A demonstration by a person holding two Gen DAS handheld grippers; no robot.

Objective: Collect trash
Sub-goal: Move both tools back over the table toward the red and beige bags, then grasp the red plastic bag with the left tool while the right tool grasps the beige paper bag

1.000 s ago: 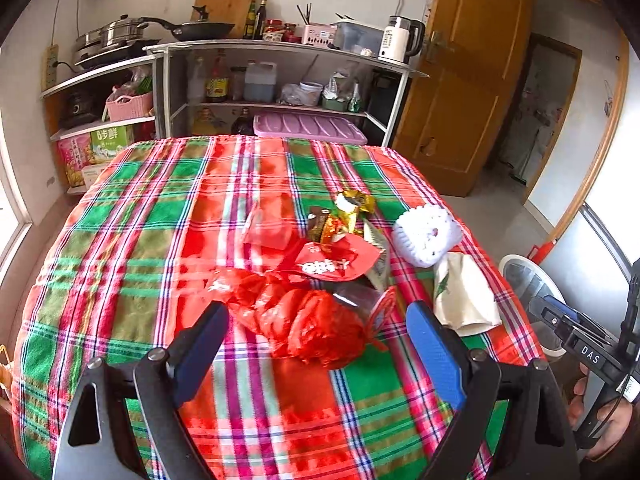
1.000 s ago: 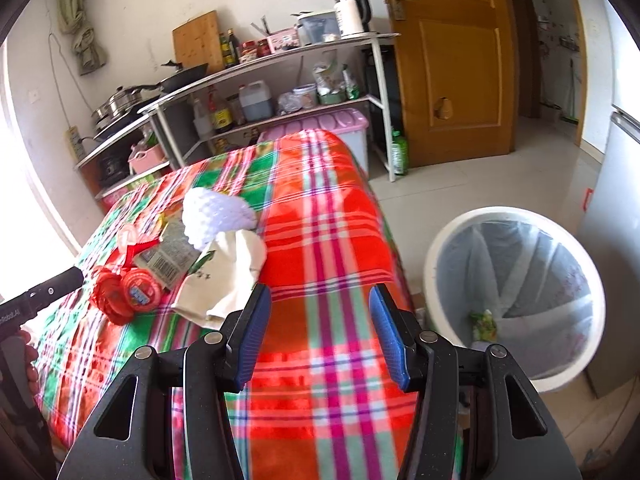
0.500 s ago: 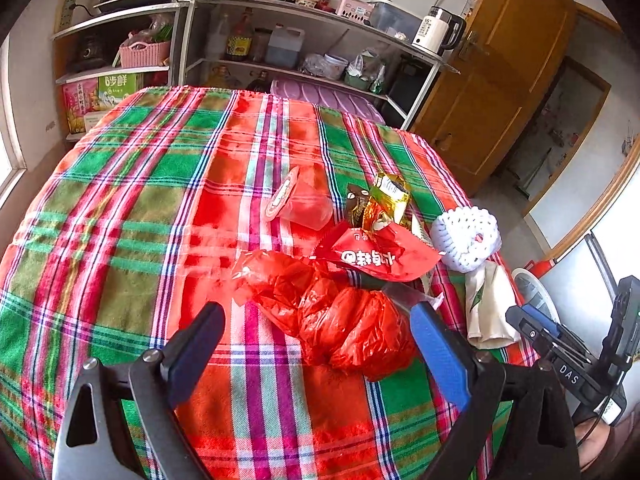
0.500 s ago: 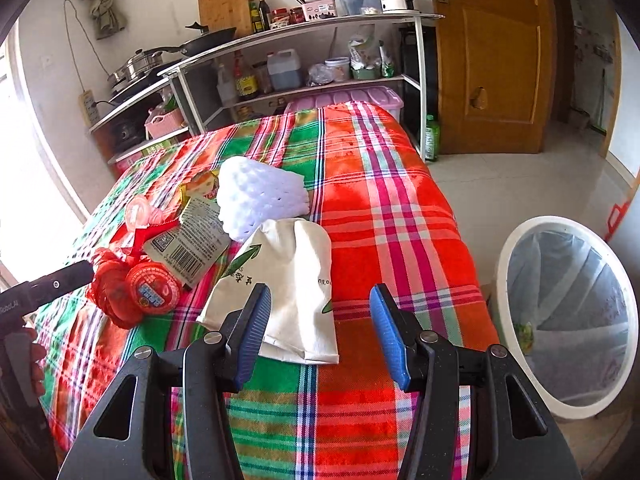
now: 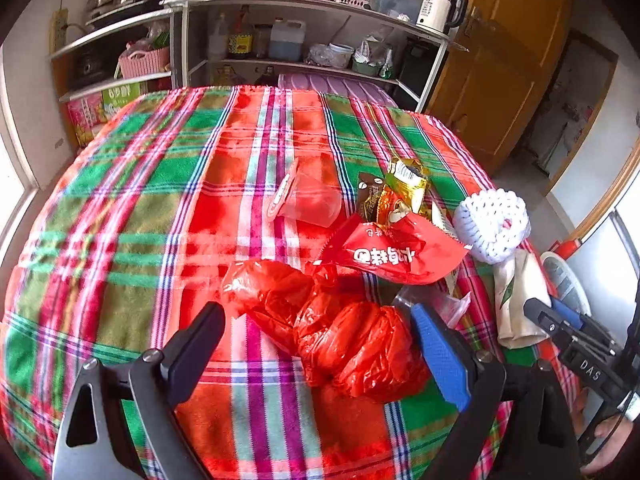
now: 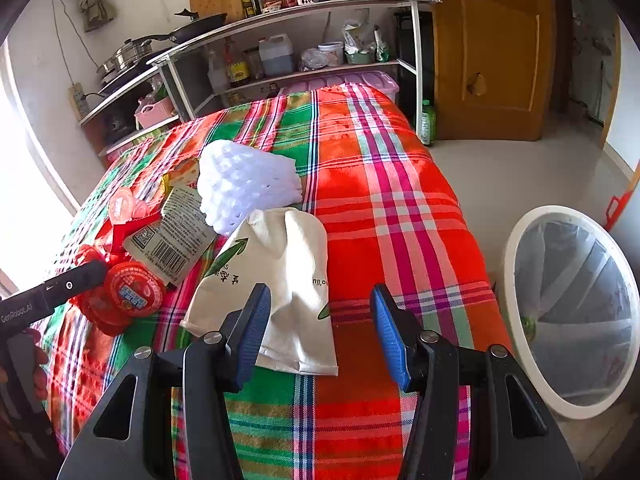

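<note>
Trash lies on the plaid tablecloth [image 5: 120,216]. A crumpled red plastic bag [image 5: 340,328] sits between the jaws of my open left gripper [image 5: 320,344], untouched. Behind it are a red snack wrapper [image 5: 392,252], a gold wrapper [image 5: 404,188], a clear cup [image 5: 308,200] on its side and a white foam net [image 5: 492,224]. My open right gripper [image 6: 320,328] straddles the near end of a white paper bag [image 6: 280,272]. The foam net also shows in the right wrist view [image 6: 244,184], with a barcode wrapper [image 6: 176,236] and a red-lidded cup [image 6: 132,292].
A white bin [image 6: 572,308] with a clear liner stands on the floor right of the table. A metal shelf rack [image 5: 304,40] with kitchenware stands behind the table. A wooden door [image 6: 492,48] is at the back right. The left gripper's tip [image 6: 76,280] shows in the right wrist view.
Both grippers have moved forward and lower toward the table. The red bag now lies between the left jaws, and the white paper bag's end lies between the right jaws. The trash has not moved.
</note>
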